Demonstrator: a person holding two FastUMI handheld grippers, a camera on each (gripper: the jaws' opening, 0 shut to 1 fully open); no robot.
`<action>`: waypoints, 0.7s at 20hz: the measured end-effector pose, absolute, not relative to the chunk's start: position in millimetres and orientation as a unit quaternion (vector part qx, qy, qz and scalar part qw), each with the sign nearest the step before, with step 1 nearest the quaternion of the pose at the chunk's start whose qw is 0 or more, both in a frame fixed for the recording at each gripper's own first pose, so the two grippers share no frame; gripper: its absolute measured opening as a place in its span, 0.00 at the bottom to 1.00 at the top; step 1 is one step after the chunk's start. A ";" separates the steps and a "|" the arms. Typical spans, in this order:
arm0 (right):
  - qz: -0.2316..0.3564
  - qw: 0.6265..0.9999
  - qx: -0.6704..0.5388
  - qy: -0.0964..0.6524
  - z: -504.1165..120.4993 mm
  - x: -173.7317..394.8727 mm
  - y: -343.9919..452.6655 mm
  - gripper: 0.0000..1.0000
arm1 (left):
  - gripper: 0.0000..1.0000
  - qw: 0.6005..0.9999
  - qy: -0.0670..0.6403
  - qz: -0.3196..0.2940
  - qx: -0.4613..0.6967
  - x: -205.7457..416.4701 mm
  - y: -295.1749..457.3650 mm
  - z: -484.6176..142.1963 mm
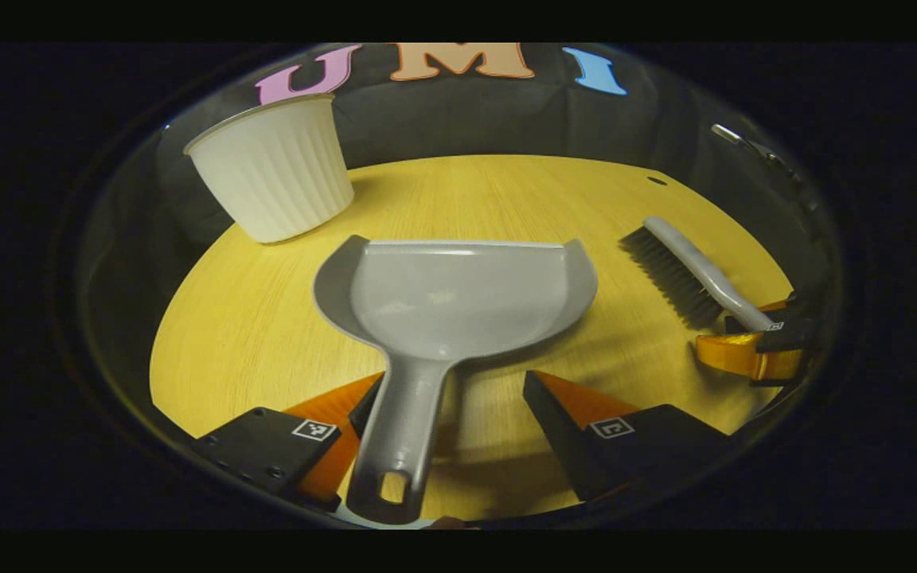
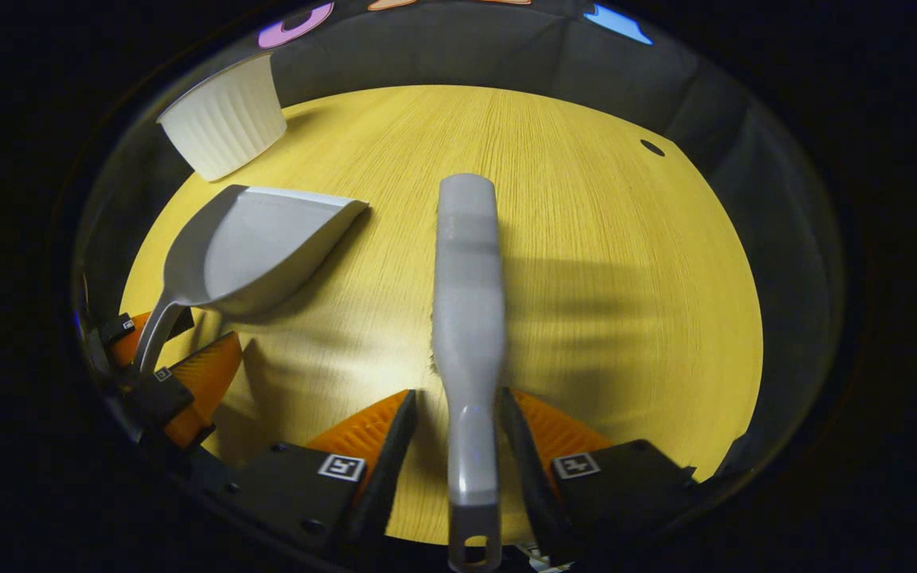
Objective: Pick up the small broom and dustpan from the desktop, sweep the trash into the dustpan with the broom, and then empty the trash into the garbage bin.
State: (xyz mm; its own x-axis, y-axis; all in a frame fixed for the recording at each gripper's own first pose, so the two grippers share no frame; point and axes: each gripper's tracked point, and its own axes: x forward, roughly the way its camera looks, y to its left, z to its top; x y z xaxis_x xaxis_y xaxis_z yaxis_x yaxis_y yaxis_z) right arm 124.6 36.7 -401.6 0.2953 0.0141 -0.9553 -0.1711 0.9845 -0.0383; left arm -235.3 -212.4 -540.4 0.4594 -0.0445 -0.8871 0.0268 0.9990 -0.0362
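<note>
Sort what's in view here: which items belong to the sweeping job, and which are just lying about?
Part of the job:
- grey dustpan, handle between the left gripper fingers
- small broom, handle between the right gripper fingers
- white ribbed garbage bin, standing at the far left of the wooden desktop

Just lying about:
- nothing that I can make out; no trash is visible either

Left claw (image 1: pixel 450 418) gapes wide; right claw (image 2: pixel 458 438) narrowed, fingers close either side of its load
</note>
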 end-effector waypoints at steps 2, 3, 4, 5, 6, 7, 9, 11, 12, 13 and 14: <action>0.065 0.815 -0.062 0.573 -391.7 125.7 37.8 0.93 | 0.98 0.867 0.497 -0.018 0.000 -229.1 -209.4 -528.1; 0.070 0.825 -0.060 0.557 -380.8 126.9 39.2 1.00 | 0.98 0.878 0.479 -0.012 0.007 -222.5 -208.9 -518.3; 0.077 0.840 -0.056 0.534 -367.8 130.0 39.0 0.98 | 0.97 0.890 0.456 -0.004 0.014 -214.6 -206.9 -504.2; 0.080 0.855 -0.054 0.509 -350.9 132.5 35.2 1.00 | 0.97 0.902 0.431 0.002 0.022 -207.2 -204.7 -484.8; 0.087 0.873 -0.048 0.477 -330.4 136.3 32.5 1.00 | 0.97 0.913 0.406 0.009 0.028 -200.8 -204.0 -463.0; 0.090 0.890 -0.043 0.445 -307.9 140.1 27.7 1.00 | 0.97 0.924 0.381 0.015 0.032 -196.8 -204.5 -438.3; 0.109 0.937 -0.016 0.331 -234.5 150.0 19.7 1.00 | 0.97 0.950 0.309 0.024 0.030 -190.0 -215.8 -377.4; 0.121 0.962 0.003 0.246 -184.5 148.4 9.8 0.99 | 0.96 0.968 0.246 0.034 0.022 -189.3 -227.0 -333.5; 0.126 0.970 0.008 0.209 -159.9 147.3 4.8 0.99 | 0.96 0.975 0.218 0.042 0.018 -187.8 -231.5 -314.8; 0.125 0.976 0.007 0.181 -158.3 148.5 5.9 0.99 | 0.95 0.981 0.190 0.046 0.017 -184.9 -237.4 -296.1; 0.124 0.979 0.004 0.161 -150.5 144.9 4.1 0.99 | 0.95 0.984 0.170 0.049 0.014 -182.1 -244.4 -279.4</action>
